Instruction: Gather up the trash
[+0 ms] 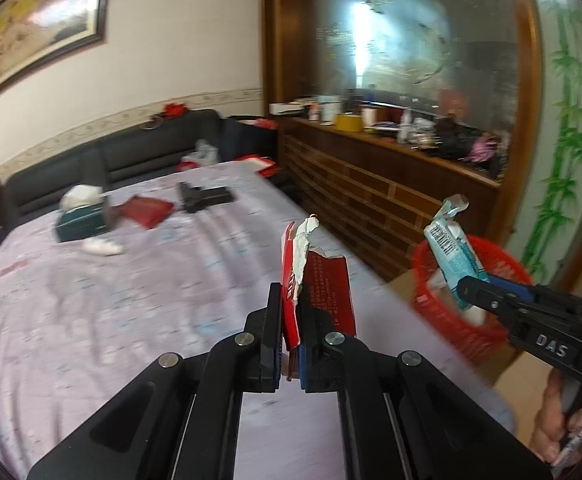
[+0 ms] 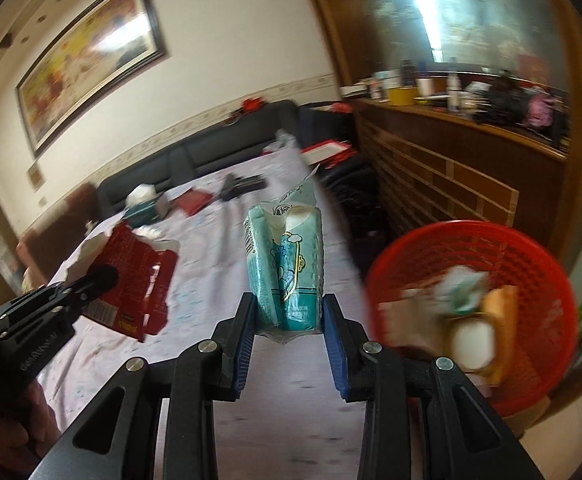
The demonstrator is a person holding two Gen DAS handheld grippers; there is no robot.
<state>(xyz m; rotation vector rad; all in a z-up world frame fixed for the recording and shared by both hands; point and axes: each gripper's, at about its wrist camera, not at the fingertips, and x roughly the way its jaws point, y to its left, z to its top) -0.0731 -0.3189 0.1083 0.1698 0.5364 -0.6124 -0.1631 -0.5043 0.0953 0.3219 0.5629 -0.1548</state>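
Observation:
My left gripper (image 1: 291, 300) is shut on a torn red wrapper (image 1: 323, 280) and holds it above the table's right side; the wrapper also shows in the right wrist view (image 2: 135, 284). My right gripper (image 2: 287, 304) is shut on a light blue wrapper (image 2: 287, 260), also seen in the left wrist view (image 1: 453, 256), held beside and above the red mesh basket (image 2: 531, 264). The basket (image 1: 443, 316) holds several pieces of trash.
The table has a lilac cloth (image 1: 131, 300). On it lie a teal tissue box (image 1: 81, 220), a white crumpled tissue (image 1: 103, 246), a red booklet (image 1: 145, 210) and a black device (image 1: 203, 196). A black sofa (image 1: 111, 156) stands behind, a cluttered wooden counter (image 1: 391, 172) at right.

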